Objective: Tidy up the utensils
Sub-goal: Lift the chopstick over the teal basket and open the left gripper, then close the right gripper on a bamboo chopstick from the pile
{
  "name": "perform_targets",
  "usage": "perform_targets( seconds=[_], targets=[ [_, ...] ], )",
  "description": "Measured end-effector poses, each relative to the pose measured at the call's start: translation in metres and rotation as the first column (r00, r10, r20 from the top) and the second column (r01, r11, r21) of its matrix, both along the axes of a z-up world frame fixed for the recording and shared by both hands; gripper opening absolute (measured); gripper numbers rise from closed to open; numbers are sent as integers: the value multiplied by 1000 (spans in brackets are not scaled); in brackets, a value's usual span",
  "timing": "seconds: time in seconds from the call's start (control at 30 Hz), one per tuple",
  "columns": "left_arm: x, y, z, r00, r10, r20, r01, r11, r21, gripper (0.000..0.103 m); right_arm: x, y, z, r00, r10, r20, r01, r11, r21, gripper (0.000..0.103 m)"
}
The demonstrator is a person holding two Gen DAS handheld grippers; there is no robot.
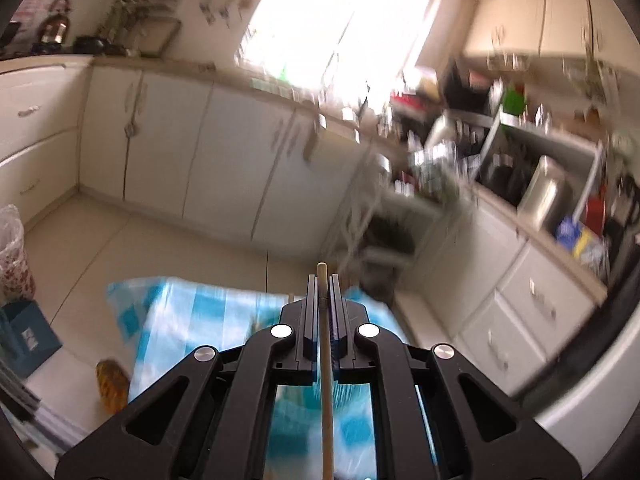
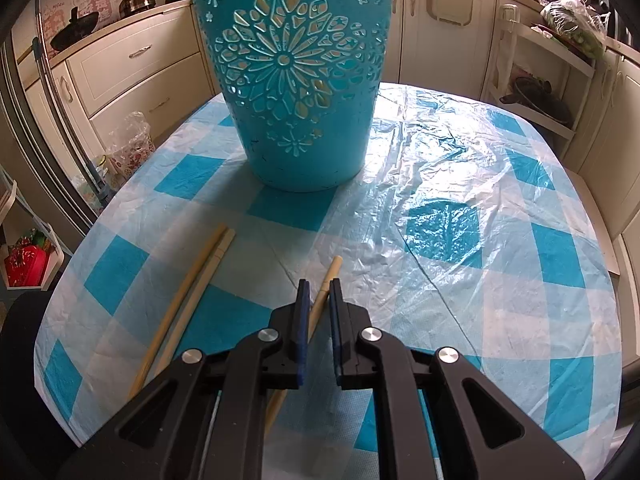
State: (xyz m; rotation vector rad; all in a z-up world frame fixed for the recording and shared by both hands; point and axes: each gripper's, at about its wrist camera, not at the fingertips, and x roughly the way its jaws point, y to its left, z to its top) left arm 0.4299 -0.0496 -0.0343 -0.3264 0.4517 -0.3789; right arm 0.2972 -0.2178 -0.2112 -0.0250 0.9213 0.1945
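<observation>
My left gripper [image 1: 322,280] is shut on a wooden chopstick [image 1: 326,380] and holds it lifted above the blue-checked table [image 1: 192,312], pointing toward the kitchen; this view is blurred. My right gripper [image 2: 319,285] is open, low over the table [image 2: 500,260], with a single chopstick [image 2: 329,280] lying between its jaws. A pair of chopsticks [image 2: 200,276] lies on the cloth to its left. A tall turquoise cut-out basket [image 2: 296,76] stands upright at the far middle of the table.
Cream cabinets [image 2: 132,68] ring the room. A white shelf rack [image 2: 532,80] stands beyond the table's far right edge. A plastic-wrapped floral container [image 2: 130,148] sits off the table's left. Cluttered counters [image 1: 520,152] fill the right of the left wrist view.
</observation>
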Motion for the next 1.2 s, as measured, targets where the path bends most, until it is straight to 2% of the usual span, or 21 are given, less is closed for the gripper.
perform_targets(
  seconds=[0.1,0.2,0.33,0.53,0.67,0.83,0.9,0.93,1.0,1.07,1.13,1.2],
  targets=[
    [12,-6,10,991,100,84,-97,995,-39,5,0,0,0,1000,0,0,0,1000,-1,11],
    [23,-13,12,961,232,154,-224,972,-68,5,0,0,0,1000,5,-1,-5,1000,2,11],
    [39,-26,-2,942,290,171,-283,957,-68,5,1,1,0,1000,12,-3,-12,1000,8,11],
    [45,-50,-27,943,288,168,-293,956,0,5,2,3,0,1000,26,-6,-26,1000,10,12],
    [41,-59,-41,954,253,163,-266,961,68,5,2,4,0,999,32,-6,-32,999,7,12],
    [29,-56,-59,972,207,110,-223,963,151,6,2,5,0,999,32,-5,-32,999,4,12],
    [17,-49,-62,971,212,109,-229,957,180,14,2,5,0,999,32,-3,-32,999,1,12],
    [11,-44,-63,969,222,111,-239,953,186,29,2,6,0,999,32,-3,-32,999,0,12],
    [-8,-29,-65,953,272,131,-294,935,197,68,2,6,0,999,32,-2,-32,999,-2,12],
    [-27,-13,-69,935,324,148,-349,914,207,82,2,6,0,1000,31,-2,-31,1000,0,12],
    [-45,2,-80,928,349,133,-371,900,228,87,1,5,0,999,33,-3,-33,999,6,14],
    [-60,15,-101,928,362,84,-371,893,254,92,0,7,0,999,51,-2,-51,999,14,22]
  ],
)
